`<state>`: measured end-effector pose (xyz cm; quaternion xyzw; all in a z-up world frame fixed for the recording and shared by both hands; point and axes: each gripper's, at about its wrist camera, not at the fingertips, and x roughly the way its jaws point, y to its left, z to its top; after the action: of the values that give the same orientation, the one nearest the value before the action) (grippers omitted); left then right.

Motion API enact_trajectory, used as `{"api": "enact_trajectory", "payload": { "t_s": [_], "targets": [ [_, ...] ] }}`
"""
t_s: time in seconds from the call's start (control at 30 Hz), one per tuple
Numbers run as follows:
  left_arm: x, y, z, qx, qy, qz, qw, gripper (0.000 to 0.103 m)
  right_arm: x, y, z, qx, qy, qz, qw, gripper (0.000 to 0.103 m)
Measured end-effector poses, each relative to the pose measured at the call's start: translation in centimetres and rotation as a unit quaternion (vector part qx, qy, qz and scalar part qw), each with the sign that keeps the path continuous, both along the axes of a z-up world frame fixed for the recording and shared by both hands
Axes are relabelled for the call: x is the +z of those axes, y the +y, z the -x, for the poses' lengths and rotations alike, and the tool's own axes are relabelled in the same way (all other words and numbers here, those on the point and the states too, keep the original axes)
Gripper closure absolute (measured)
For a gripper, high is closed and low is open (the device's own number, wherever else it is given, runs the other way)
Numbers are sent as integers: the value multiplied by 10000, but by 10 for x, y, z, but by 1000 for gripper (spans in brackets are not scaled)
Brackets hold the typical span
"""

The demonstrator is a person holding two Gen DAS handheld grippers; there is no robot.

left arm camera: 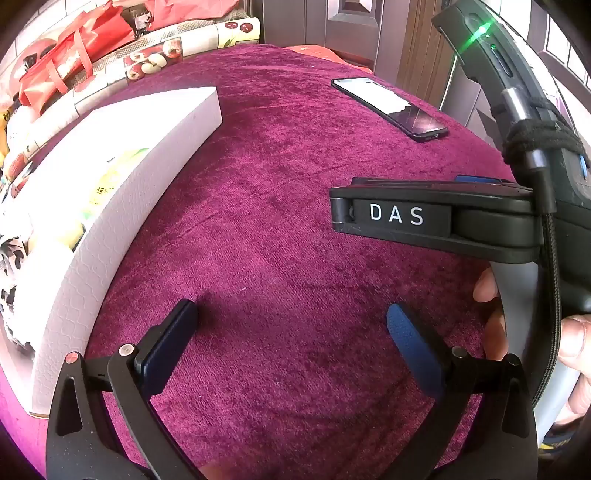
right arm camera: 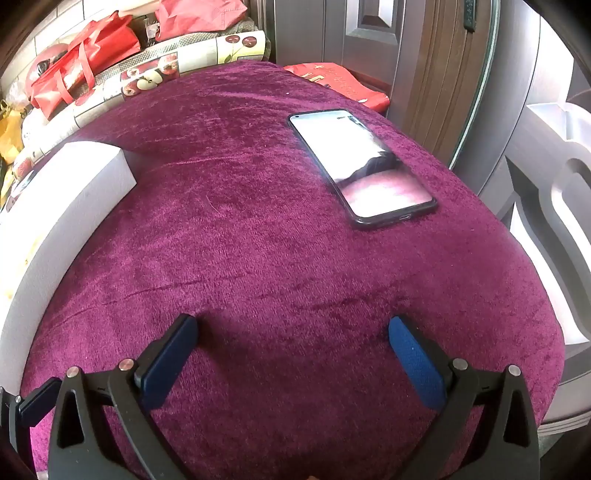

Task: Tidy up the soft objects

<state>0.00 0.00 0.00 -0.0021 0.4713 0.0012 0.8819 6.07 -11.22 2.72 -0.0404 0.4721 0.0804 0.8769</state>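
Magenta velvet cloth [left arm camera: 280, 229] spread flat over the desk, short napped pile, faint creases and brush marks running across it, no folds or bunching in sight. Fills the centre of both wrist views, from 6 o'clock up to 12 o'clock.

Left gripper [left arm camera: 291, 325] low over the cloth at 6 o'clock in its own view, jaws wide apart, nothing between them, blue pads [left arm camera: 410, 343] facing inward. Right gripper [right arm camera: 293, 328] likewise at 6 o'clock in its view, jaws spread, only bare cloth in the gap. Seen from the left wrist, body of the right gripper at 3 o'clock, marked "DAS", green light glowing near 1 o'clock, fingers of the right hand [left arm camera: 491, 317] wrapped round the grip.

White foam box [left arm camera: 122, 206] lying on the cloth at 9 o'clock, long side toward the centre, yellow-green print on its top. Black phone [right arm camera: 360, 166] flat on the cloth at 1 o'clock, screen up, well apart from the box. Red bags [right arm camera: 81, 66] piled behind at 10 to 11 o'clock, on a fruit-patterned cover [right arm camera: 166, 62]. Dark wooden door panels [right arm camera: 369, 33] at 12 to 2 o'clock.
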Motion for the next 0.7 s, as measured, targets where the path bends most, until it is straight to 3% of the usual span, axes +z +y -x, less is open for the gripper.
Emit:
{"api": "enact_trajectory", "payload": {
  "t_s": [0.7],
  "targets": [
    [0,0,0,1,0,-2,10000,0,0,0,0,1,-1,3,10000,0]
  ]
}}
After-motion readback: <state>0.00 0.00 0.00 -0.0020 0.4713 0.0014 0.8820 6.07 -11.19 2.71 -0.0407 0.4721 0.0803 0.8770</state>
